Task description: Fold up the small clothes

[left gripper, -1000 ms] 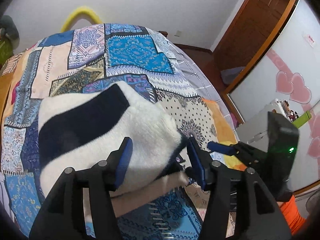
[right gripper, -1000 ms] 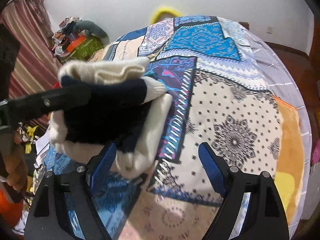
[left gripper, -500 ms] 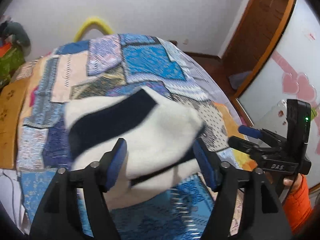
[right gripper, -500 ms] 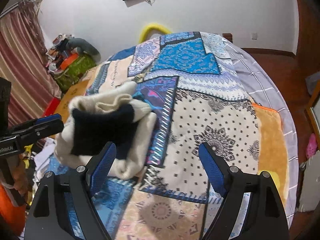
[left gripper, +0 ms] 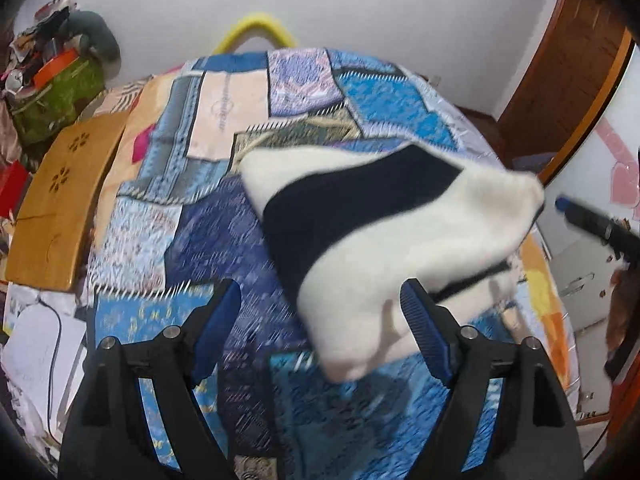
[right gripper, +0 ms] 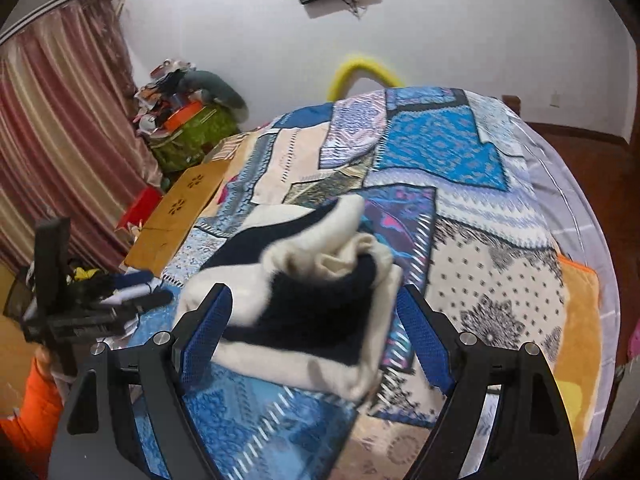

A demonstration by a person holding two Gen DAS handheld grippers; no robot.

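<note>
A small cream-white knit garment with a dark navy band [left gripper: 384,236] lies folded in a bundle on the patchwork bed cover [left gripper: 200,216]. It also shows in the right wrist view [right gripper: 320,304]. My left gripper [left gripper: 320,320] is open and empty, just short of the bundle's near left edge. My right gripper [right gripper: 316,328] is open and empty, its jaws standing wide on either side of the bundle's near end without touching it. The left gripper shows in the right wrist view [right gripper: 136,300] at the far left, and the right gripper tip shows in the left wrist view [left gripper: 588,220].
A wooden board [left gripper: 60,200] lies at the bed's left edge. A green bag with clutter [right gripper: 192,132] stands by the striped curtain [right gripper: 60,140]. A yellow hoop [right gripper: 360,68] is behind the bed. A brown door [left gripper: 568,64] and papers [left gripper: 36,344] are nearby.
My left gripper has let go of the garment, opened wide and pulled back to the left. My right gripper has pulled back too. The bundle now rests on the bed.
</note>
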